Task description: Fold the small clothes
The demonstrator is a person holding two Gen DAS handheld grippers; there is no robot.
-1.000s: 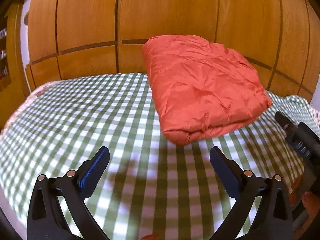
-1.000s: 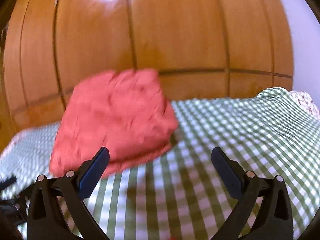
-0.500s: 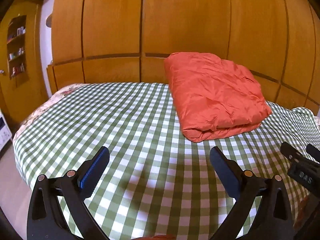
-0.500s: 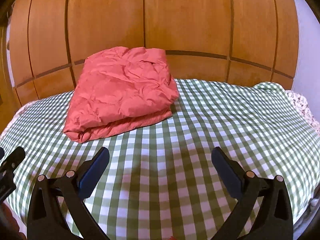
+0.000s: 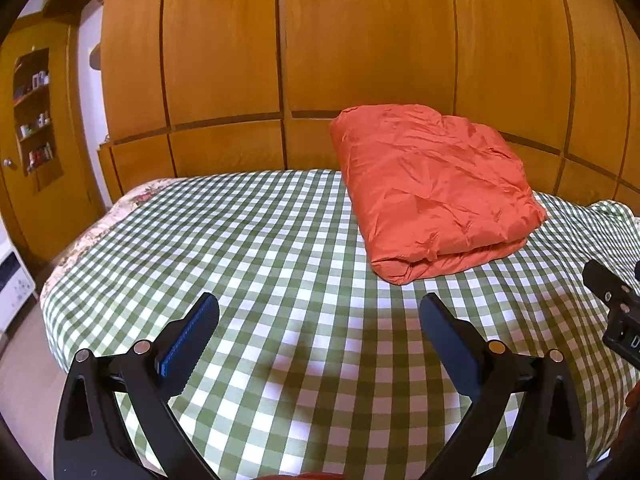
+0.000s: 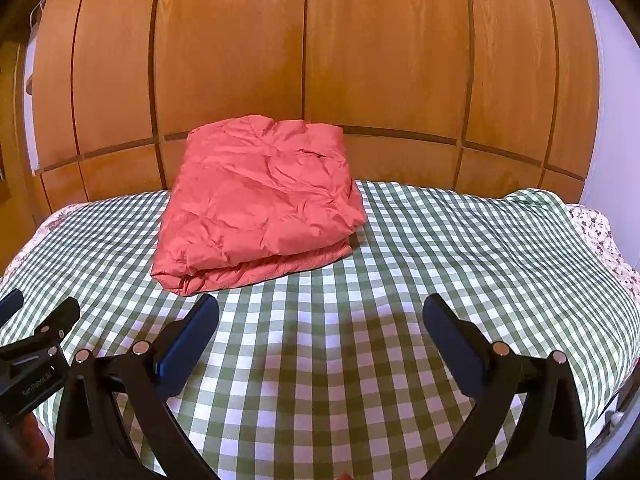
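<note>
Wood-panel wardrobe wall (image 5: 360,60) is spanning the whole bkgd, catching warm light w/ a faint glare up top. Bed w/ green-white checked cover (image 5: 260,260) is sitting in front; floral sheet (image 5: 120,216) is peeking out at edges. Recessed shelf (image 5: 34,112) is showing far left w/ small items.

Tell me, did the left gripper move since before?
Yes. The left gripper backed away from the orange bundle: the bundle looks smaller and farther beyond its fingers, with more checked bedcover between them.

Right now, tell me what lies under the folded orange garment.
The folded orange garment rests on the green checked cloth, with wooden panels behind. Whatever lies beneath it is covered.
</note>
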